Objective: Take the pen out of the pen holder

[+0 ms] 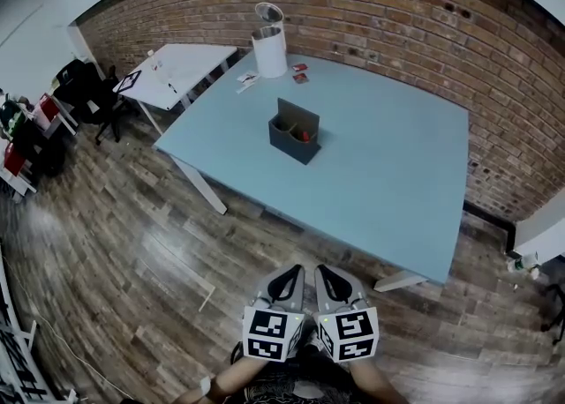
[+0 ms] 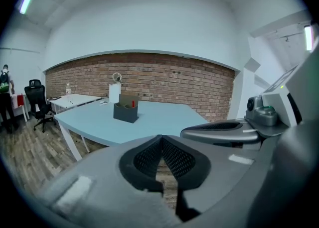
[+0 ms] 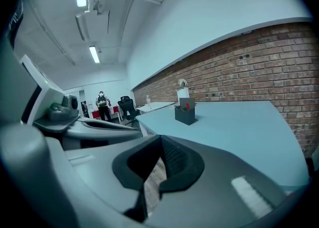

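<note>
The red pen (image 1: 305, 136) stands upright in the pen holder (image 1: 293, 149), lower end hidden.

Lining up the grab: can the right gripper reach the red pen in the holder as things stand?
Probably not yet. The right gripper is shut, over the floor short of the table edge, while the pen stands in the holder mid-table. Nothing seems to block the path once it moves closer.

A dark grey plastic pen holder (image 1: 291, 139) stands on the pale blue desk (image 1: 388, 173), with a red pen (image 1: 305, 136) in it. The left tool (image 1: 292, 272) and right tool (image 1: 324, 272) hang side by side above the wooden plank floor (image 1: 132, 252), short of the desk.
</note>
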A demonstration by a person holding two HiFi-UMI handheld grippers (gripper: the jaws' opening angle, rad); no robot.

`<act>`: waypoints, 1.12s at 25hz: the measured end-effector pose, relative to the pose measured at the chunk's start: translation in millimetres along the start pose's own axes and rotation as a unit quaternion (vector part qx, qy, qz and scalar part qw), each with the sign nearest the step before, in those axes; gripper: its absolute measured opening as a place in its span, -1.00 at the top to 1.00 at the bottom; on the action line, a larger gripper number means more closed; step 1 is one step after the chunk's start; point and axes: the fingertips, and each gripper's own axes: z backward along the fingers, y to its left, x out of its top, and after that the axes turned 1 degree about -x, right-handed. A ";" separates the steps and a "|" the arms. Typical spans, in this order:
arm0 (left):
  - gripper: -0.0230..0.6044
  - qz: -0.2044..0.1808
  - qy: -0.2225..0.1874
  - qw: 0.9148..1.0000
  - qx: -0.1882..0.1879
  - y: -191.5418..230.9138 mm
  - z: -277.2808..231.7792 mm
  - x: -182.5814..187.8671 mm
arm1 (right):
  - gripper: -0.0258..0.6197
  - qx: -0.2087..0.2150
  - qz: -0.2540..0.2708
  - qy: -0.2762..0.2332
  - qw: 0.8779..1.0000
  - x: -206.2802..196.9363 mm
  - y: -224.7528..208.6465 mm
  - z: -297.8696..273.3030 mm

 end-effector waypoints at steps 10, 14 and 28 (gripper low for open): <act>0.93 0.003 -0.002 1.000 -0.005 21.8 -17.1 3.5 | 0.91 -0.008 0.008 0.014 1.000 4.9 -2.9 -25.0; 0.93 0.007 0.000 1.000 -0.008 38.0 -24.3 6.0 | 0.91 -0.009 0.013 0.020 1.000 7.6 2.2 -42.4; 0.93 0.027 0.006 0.999 -0.033 92.7 -64.5 21.4 | 0.91 -0.024 0.016 0.037 0.999 24.9 2.4 -106.6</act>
